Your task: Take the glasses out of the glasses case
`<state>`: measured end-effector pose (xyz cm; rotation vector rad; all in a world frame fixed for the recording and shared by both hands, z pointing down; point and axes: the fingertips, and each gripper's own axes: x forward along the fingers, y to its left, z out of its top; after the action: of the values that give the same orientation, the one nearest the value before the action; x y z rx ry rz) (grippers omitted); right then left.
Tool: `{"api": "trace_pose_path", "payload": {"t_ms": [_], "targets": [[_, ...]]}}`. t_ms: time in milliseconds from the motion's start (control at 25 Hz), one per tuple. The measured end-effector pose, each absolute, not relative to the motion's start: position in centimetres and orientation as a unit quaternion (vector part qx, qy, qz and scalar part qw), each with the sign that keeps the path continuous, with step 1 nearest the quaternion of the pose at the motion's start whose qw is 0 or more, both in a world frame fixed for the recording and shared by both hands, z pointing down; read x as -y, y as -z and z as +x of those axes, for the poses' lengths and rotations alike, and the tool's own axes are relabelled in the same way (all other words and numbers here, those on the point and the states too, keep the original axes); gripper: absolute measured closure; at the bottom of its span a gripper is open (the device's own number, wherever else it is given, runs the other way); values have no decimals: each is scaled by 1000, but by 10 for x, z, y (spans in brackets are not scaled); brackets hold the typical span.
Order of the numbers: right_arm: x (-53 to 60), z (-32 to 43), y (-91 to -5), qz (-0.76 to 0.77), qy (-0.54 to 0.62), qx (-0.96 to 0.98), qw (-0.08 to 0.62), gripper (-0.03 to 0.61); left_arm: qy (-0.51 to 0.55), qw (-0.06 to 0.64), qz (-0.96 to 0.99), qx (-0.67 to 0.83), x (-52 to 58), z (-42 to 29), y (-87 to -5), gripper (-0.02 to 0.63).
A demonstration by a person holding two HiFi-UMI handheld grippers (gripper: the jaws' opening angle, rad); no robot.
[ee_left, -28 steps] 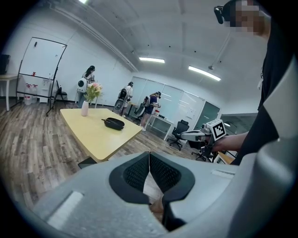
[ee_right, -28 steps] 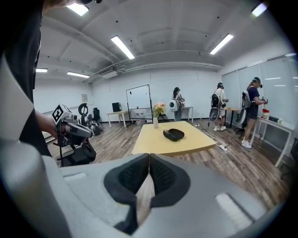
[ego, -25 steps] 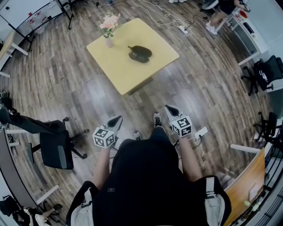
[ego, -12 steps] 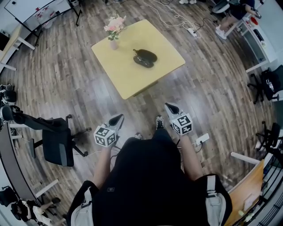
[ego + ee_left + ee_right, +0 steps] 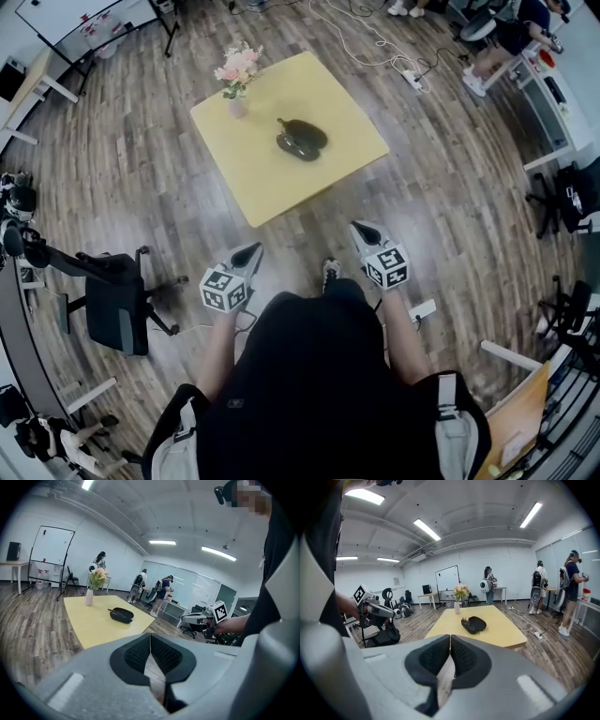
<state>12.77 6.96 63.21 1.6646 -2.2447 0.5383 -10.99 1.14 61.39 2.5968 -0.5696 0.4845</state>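
Observation:
A dark glasses case lies open on the yellow table, with dark glasses resting in it; it also shows as the case in the left gripper view and the case in the right gripper view. Both grippers are held near my waist, well short of the table. My left gripper is shut with nothing in it, jaws touching. My right gripper is also shut and empty.
A vase of pink flowers stands at the table's far left corner. A black office chair sits at my left. A power strip and cables lie on the wood floor beyond the table. Several people stand by desks at the far right.
The table has shifted slightly in the head view as I step closer. Both grippers stay shut and at about the same spots.

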Motion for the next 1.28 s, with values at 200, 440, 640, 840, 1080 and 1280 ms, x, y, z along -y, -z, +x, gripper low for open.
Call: {"api": "trace_pose_path", "payload": {"t_ms": [200,440,640,840,1080,1280], "targets": [[-55,153,-628,556,-180,797,154,574,-167,221,934,227,-5,-84,-608,601],[-34,183,-626,527,-177,817,155,574,-164,229,923,263,-6,-60,-607,601],[-19,202,-634,497,-178,835,153,574,-158,226,914,299,-6,-42,-605,601],[1,211,-636,466,-168,855,152,574,-157,228,901,333,-6,-33,-608,601],[19,237,-635,454,-165,864,141,574,-152,224,899,344,-6,-4,-604,601],[26,242,-635,451,-164,866,137,574,-154,224,898,347,-3,5,-605,601]]}}
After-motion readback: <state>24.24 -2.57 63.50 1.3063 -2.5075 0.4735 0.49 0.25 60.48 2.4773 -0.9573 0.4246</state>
